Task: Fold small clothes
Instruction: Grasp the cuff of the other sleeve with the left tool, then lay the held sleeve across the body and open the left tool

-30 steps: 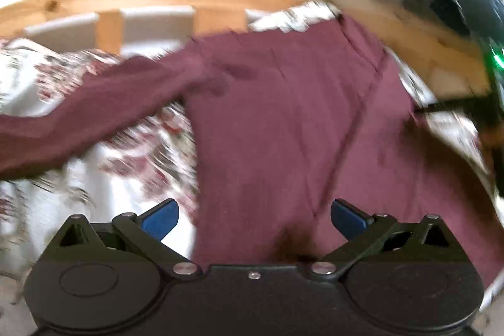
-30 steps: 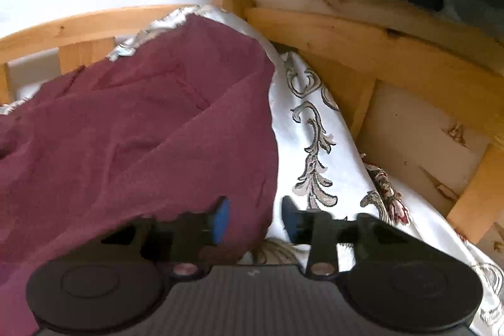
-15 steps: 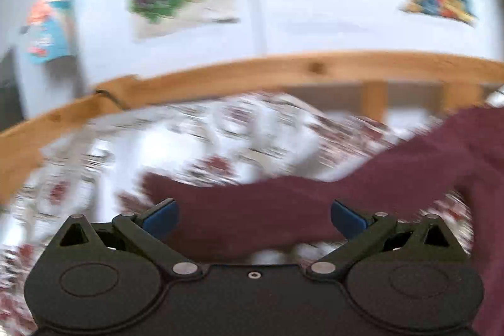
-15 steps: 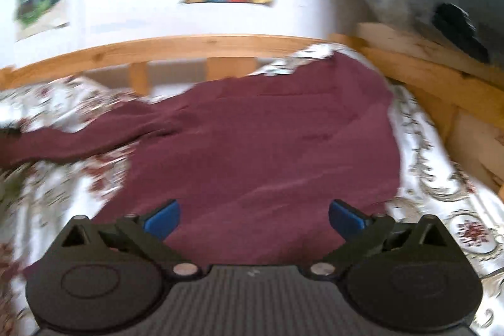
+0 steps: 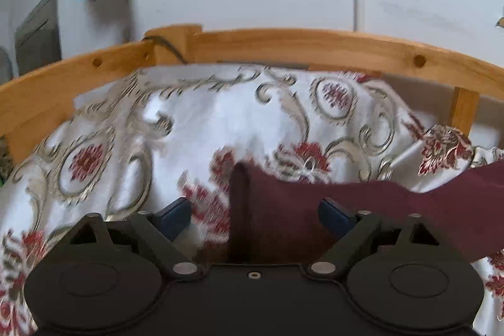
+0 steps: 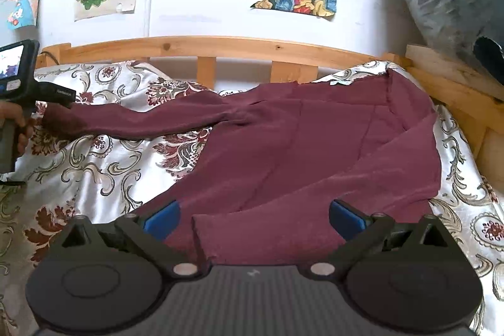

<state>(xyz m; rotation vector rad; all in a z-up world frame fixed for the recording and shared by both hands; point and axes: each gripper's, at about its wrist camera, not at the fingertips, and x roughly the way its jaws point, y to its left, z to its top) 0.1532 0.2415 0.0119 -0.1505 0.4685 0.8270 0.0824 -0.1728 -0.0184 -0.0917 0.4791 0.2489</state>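
Garment: maroon top lies spread on the bed's patterned cover, body toward the right side, one long sleeve stretched out to the left.
Cuff: the sleeve's end sits between the fingers of the left tongs, off-centre toward the right finger.
Left tongs: apart but closing; pads not yet pressing on the cloth, as far as the blurred view shows.
Right tongs: wide apart, holding nothing, hovering over the near edge of the top, where a folded flap lies between the fingers.
Step, as judged: taking the cuff to fold the sleeve in over the body.
Risk, shallow bite: since the cuff lies off-centre, the pads may catch only its edge and the sleeve could slip free when lifted.
Risk, cover: the glossy cover lies directly under the cuff; a low pinch could grab it too and drag it up.
Risk, body: nothing pins the top; pulling the sleeve may shift or wrinkle it on the slick cover.
Frame: wooden rail runs behind, well clear.
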